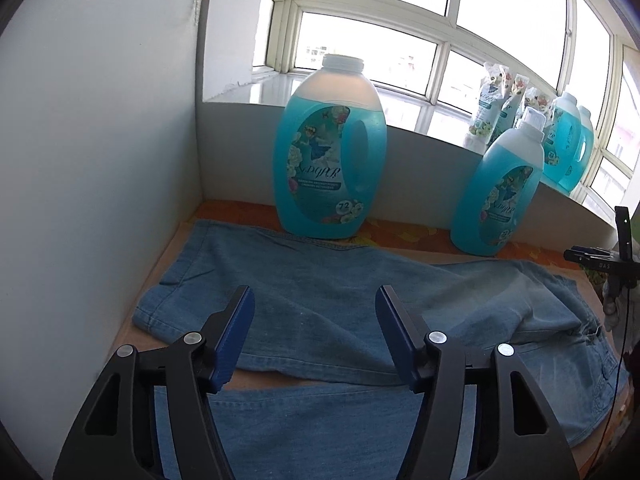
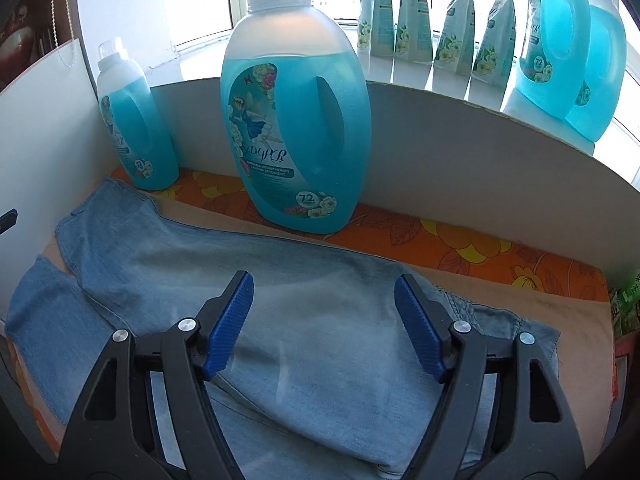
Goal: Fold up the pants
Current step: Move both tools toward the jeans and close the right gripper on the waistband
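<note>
Light blue denim pants (image 1: 320, 300) lie spread on the table, one leg crossing over the other. In the left wrist view my left gripper (image 1: 316, 300) is open and empty above the legs, near their hems at the left. The right gripper's black body (image 1: 600, 258) shows at the far right edge. In the right wrist view the pants (image 2: 320, 360) lie below my right gripper (image 2: 324, 288), which is open and empty above the upper part near the waistband. The left gripper's blue pad (image 2: 8, 220) peeks in at the left edge.
Two blue detergent bottles (image 1: 330, 152) (image 1: 500, 188) stand on the orange flowered cloth (image 2: 460, 244) right behind the pants. White boards (image 1: 92, 160) wall the table at left and back. More bottles (image 2: 568, 40) and pouches (image 2: 416, 12) stand on the windowsill.
</note>
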